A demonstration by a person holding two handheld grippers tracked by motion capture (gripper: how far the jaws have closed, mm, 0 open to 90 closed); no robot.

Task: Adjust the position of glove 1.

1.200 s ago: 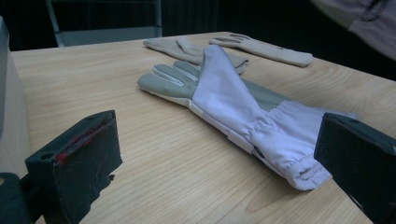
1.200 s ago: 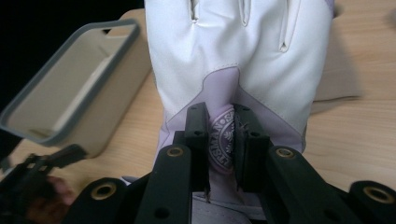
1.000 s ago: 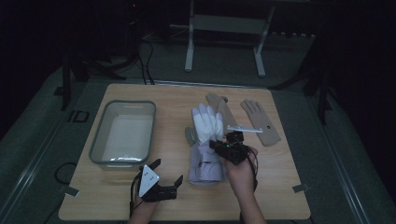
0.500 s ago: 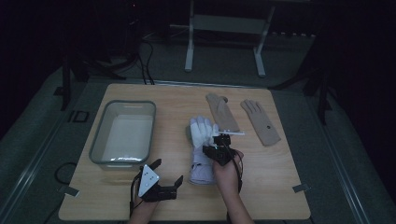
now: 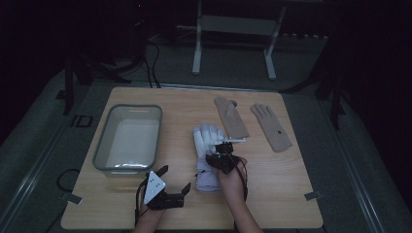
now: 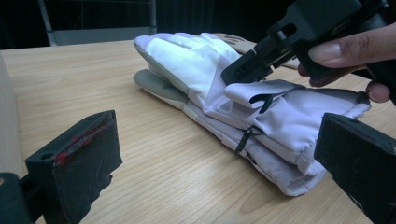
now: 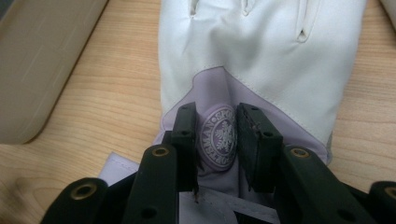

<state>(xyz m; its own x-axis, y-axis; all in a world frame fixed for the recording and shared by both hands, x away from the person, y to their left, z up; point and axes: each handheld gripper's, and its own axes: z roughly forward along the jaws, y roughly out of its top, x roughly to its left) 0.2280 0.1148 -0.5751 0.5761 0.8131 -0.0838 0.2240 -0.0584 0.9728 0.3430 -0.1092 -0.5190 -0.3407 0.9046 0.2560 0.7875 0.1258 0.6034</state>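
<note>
Wooden counter [image 5: 291, 194], grey tub [image 5: 127, 138] on its left side. White-lavender ski gloves [image 5: 208, 155] stacked mid-counter, two tan gloves [image 5: 252, 121] far right of them. Right tongs [image 7: 215, 140] down on the top glove's cuff, jaws part-closed either side of the round snowflake logo [image 7: 218, 136]. Left tongs [image 5: 175, 180] near edge, left of the stack, jaws wide apart, holding nothing.

Wooden table [image 5: 291, 194] bears tub [image 5: 127, 138], white gloves [image 5: 206, 158], tan gloves [image 5: 231, 116].
</note>
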